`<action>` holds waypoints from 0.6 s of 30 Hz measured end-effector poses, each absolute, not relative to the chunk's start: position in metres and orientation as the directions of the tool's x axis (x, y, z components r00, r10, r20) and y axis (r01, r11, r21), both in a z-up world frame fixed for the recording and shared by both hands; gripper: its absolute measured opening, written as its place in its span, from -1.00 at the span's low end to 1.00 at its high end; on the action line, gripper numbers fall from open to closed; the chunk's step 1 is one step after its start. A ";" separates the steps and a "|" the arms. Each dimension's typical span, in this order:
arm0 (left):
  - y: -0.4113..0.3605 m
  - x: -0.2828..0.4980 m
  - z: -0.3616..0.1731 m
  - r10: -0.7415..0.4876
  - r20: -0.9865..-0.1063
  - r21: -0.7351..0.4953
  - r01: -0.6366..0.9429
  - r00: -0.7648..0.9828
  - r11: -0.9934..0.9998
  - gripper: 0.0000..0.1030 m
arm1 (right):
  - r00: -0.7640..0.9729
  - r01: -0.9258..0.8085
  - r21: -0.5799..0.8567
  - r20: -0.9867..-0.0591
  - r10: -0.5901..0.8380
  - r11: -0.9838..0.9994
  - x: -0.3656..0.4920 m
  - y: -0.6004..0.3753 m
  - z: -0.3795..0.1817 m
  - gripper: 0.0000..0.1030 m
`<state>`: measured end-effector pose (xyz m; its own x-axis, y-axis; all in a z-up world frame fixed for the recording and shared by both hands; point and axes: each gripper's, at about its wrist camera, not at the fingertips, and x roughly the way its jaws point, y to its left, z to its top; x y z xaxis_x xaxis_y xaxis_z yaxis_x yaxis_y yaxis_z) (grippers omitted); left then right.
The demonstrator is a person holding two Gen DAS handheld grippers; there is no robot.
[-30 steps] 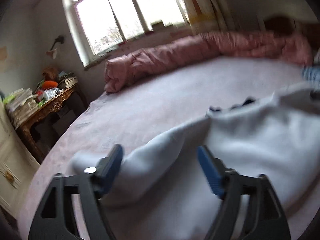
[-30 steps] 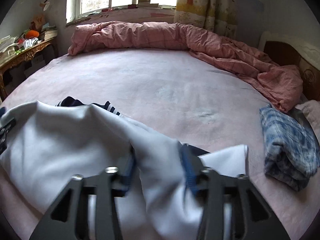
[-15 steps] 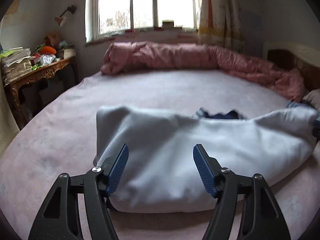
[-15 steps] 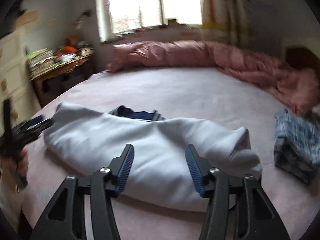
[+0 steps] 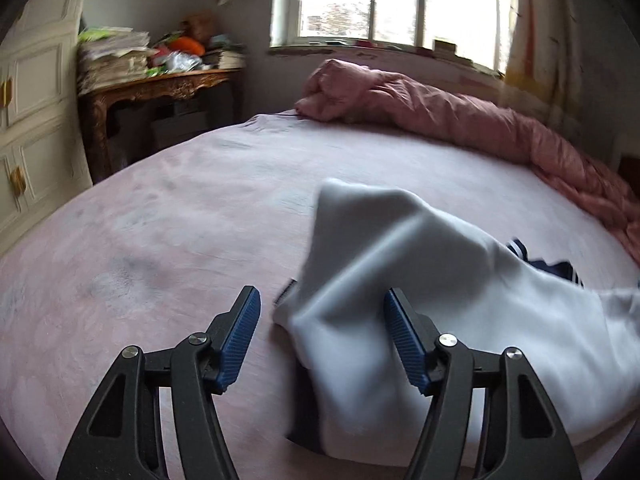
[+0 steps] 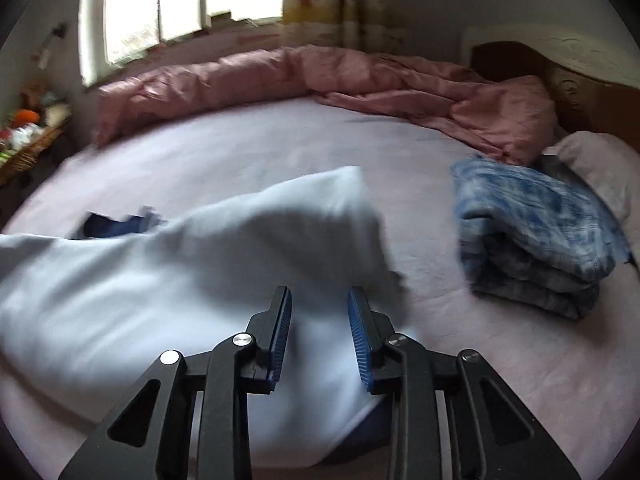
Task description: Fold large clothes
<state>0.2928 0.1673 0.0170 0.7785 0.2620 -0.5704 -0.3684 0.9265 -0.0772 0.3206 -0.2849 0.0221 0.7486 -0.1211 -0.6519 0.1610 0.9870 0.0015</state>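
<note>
Lying soft and floppy, the white garment probably wants edge grips; left gripper and right gripper hang spread, empty.

Both grippers are closing in on the white garment: the left gripper, jaws wide, is reaching its left end, while the right gripper's jaws are narrowing over its right end.

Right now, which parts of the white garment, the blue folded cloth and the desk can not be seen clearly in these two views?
- White fleece garment: its near edge is hidden behind the left gripper; motion blur in the right wrist view.
- Navy striped collar: mostly covered by the white fabric.
- Folded blue checked cloth: blurred, pattern unclear.
- Carved wooden desk: its clutter is too small to identify.
</note>
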 end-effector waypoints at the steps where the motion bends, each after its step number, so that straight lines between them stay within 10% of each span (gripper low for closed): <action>1: 0.173 0.293 0.017 0.245 -0.575 -0.095 -0.360 0.781 0.928 0.26 | 0.741 0.183 -0.012 -0.655 -0.146 0.983 0.324 -0.291 0.018 -0.40; 8: 0.189 0.313 0.010 0.159 -0.623 -0.150 -0.316 0.766 0.937 0.66 | 0.769 0.217 0.184 -0.637 -0.052 0.959 0.320 -0.327 0.027 -0.36; 11: 0.199 0.323 0.019 0.189 -0.580 -0.155 -0.335 0.792 0.929 0.74 | 0.766 0.193 0.219 -0.642 -0.007 0.957 0.320 -0.331 0.025 0.15; 14: 0.211 0.334 0.016 0.092 -0.603 -0.214 -0.271 0.792 0.938 0.74 | 0.742 0.181 0.214 -0.670 0.010 0.960 0.324 -0.330 0.018 0.18; 15: 0.213 0.335 0.012 0.090 -0.616 -0.224 -0.284 0.782 0.932 0.59 | 0.726 0.170 0.222 -0.687 0.030 0.960 0.328 -0.331 0.013 0.18; 17: 0.208 0.336 0.006 0.102 -0.621 -0.201 -0.283 0.777 0.938 -0.69 | 0.704 0.177 0.231 -0.709 0.041 0.957 0.336 -0.333 0.005 0.21; 18: 0.199 0.337 0.005 0.109 -0.627 -0.157 -0.262 0.771 0.952 -0.93 | 0.692 0.197 0.226 -0.721 0.028 0.954 0.339 -0.334 0.001 0.33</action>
<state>0.3368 0.1988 0.0052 0.7714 0.1087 -0.6270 -0.2620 0.9521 -0.1574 0.3394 -0.3339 0.0015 0.6924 0.0281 -0.7210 0.1970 0.9539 0.2263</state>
